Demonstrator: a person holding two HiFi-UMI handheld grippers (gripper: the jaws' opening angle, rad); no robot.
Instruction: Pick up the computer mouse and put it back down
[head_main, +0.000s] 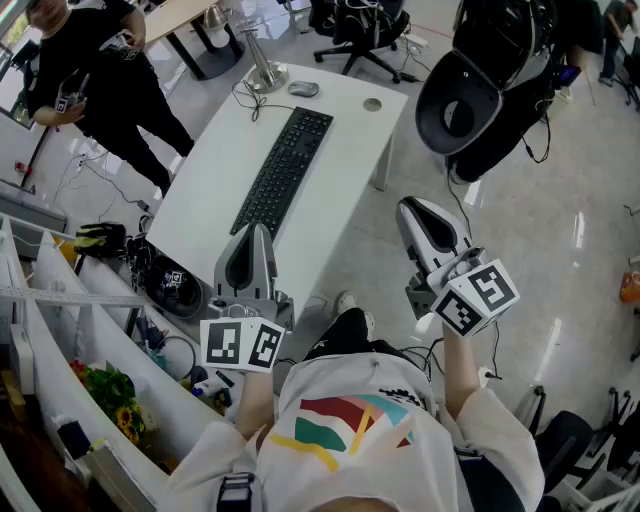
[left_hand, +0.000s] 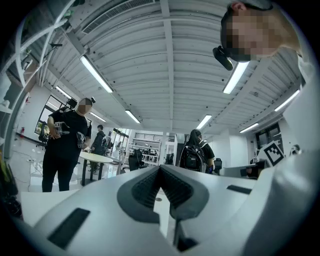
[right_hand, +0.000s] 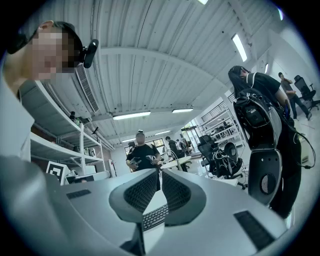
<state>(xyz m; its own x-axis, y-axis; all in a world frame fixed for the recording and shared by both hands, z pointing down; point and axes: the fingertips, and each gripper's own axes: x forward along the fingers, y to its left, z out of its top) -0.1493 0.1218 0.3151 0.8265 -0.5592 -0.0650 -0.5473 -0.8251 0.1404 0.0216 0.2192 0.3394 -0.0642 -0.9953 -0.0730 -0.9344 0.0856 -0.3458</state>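
Note:
The grey computer mouse (head_main: 303, 89) lies at the far end of the white table (head_main: 345, 170), just beyond a black keyboard (head_main: 283, 170). My left gripper (head_main: 254, 233) hovers over the table's near edge, far short of the mouse, shut with nothing in it; in the left gripper view its tips (left_hand: 161, 170) meet. My right gripper (head_main: 406, 206) hangs off the table's right side over the floor, shut and empty. In the right gripper view, part of the keyboard (right_hand: 155, 216) shows below the closed tips (right_hand: 160, 172). The mouse appears in neither gripper view.
A metal stand base (head_main: 264, 73) with cables sits left of the mouse, and a round cable port (head_main: 372, 104) right of it. A black office chair (head_main: 470, 100) stands right of the table. A person in black (head_main: 100, 70) stands at far left. Shelves (head_main: 60, 330) line the near left.

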